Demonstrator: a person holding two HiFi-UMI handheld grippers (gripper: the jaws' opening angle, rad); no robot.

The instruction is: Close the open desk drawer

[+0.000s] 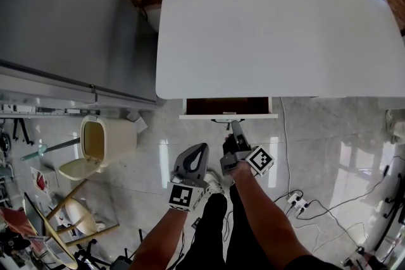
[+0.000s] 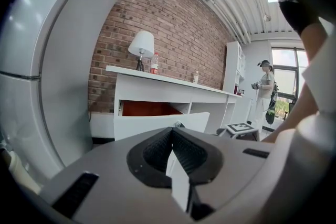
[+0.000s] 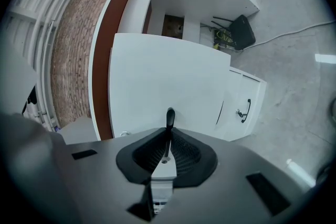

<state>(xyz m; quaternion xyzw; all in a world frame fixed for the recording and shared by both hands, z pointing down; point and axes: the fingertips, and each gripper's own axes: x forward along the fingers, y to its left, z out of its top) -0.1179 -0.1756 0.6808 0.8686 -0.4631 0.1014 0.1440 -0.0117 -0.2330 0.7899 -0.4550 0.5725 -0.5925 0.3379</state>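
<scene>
Standing at the front of a white desk [image 1: 272,28], a person holds a gripper in each hand. The desk drawer [image 1: 228,116] sits partway out from under the desktop's near edge, its reddish-brown inside showing. The right gripper [image 3: 168,136] reaches ahead of the other, rolled onto its side and aimed almost level at the drawer's white front. Its jaws are pinched on the thin dark drawer handle [image 3: 169,117], which sticks out from between the ribbed pads.

The left gripper [image 2: 172,134] hangs back just to the left of the right one, above the person's legs, well clear of the drawer. Its jaws are pressed together with nothing between them, and it points towards the open drawer.

A lamp [image 2: 140,45] with a white shade and a bottle [image 2: 154,63] with a red label stand at the far edge of the desktop, against a brick wall [image 2: 173,29]. To the right of the drawer, under the desk, is a white cabinet door [image 3: 247,97] with a small dark pull. On the pale floor to the left of the desk stands a cream waste bin [image 1: 120,139] with its lid tipped open. To the right a power strip [image 1: 296,201] lies among trailing cables. A second person [image 2: 265,86] stands in the background near a window.
</scene>
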